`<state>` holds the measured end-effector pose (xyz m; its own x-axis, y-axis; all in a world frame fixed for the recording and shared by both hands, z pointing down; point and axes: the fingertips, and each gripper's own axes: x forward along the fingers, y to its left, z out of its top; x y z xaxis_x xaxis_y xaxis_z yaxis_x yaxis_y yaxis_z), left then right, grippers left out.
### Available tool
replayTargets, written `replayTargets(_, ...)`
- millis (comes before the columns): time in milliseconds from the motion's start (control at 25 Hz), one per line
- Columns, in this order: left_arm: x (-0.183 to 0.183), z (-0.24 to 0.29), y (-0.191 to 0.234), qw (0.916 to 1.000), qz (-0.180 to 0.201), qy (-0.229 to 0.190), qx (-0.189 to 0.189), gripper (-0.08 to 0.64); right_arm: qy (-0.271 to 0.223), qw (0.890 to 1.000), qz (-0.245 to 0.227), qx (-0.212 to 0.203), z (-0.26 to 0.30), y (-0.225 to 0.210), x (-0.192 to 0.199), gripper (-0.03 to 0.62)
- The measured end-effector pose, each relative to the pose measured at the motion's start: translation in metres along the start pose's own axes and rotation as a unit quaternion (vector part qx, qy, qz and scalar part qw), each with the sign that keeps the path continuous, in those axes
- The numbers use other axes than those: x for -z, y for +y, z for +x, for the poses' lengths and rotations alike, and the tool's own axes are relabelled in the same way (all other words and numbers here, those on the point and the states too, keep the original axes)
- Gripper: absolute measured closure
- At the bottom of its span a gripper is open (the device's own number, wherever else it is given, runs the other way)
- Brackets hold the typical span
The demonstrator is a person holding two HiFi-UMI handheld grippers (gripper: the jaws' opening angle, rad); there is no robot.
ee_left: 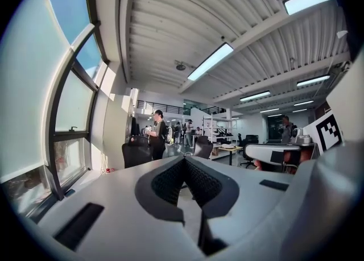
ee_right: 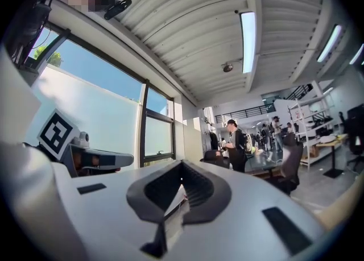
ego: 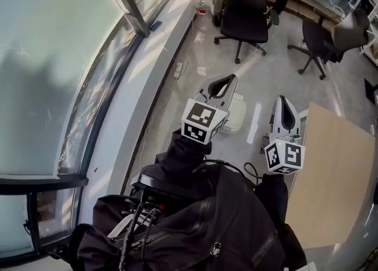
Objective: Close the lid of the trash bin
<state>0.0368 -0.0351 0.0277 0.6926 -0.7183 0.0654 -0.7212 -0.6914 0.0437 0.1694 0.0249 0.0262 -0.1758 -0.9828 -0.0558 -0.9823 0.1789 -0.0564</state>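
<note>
White plastic trash bin [ego: 238, 116] sat half hidden behind closed, empty left tongs [ego: 228, 81]; right tongs [ego: 285, 107] likewise; blind reach risked toppling it.

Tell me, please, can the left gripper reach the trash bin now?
Probably not yet: the left gripper is held high, while the trash bin sits on the floor below, with nothing between.

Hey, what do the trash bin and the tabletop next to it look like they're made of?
Trash bin: likely white plastic, smooth with a slight sheen. Tabletop: pale wood or wood-look laminate, matte; its even beige face shows no clear grain.
</note>
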Motion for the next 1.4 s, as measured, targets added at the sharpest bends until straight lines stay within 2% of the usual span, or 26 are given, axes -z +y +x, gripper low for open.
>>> replayTargets(200,-0.005,0.000,-0.010,0.9998,-0.001,-0.016,0.008,0.558,-0.008,1.000,-0.015,0.010,-0.005,-0.005,-0.009,0.588)
replayTargets(640,0.001,0.013,-0.037,0.9993,-0.002,-0.013,0.034,0.558,-0.014,0.999,-0.028,0.042,-0.015,-0.028,-0.017,0.588)
replayTargets(800,-0.007,0.009,-0.043,0.9992,0.000,-0.019,0.034,0.558,-0.021,0.999,-0.032,0.037,-0.020,-0.024,-0.028,0.588)
replayTargets(1000,-0.012,0.005,-0.042,0.9992,-0.007,-0.037,0.011,0.558,-0.027,0.999,-0.035,0.027,-0.026,-0.020,-0.029,0.588)
replayTargets(1400,-0.007,0.010,-0.052,0.9990,0.004,-0.039,0.021,0.558,-0.038,0.998,-0.046,0.025,-0.031,-0.019,-0.031,0.588)
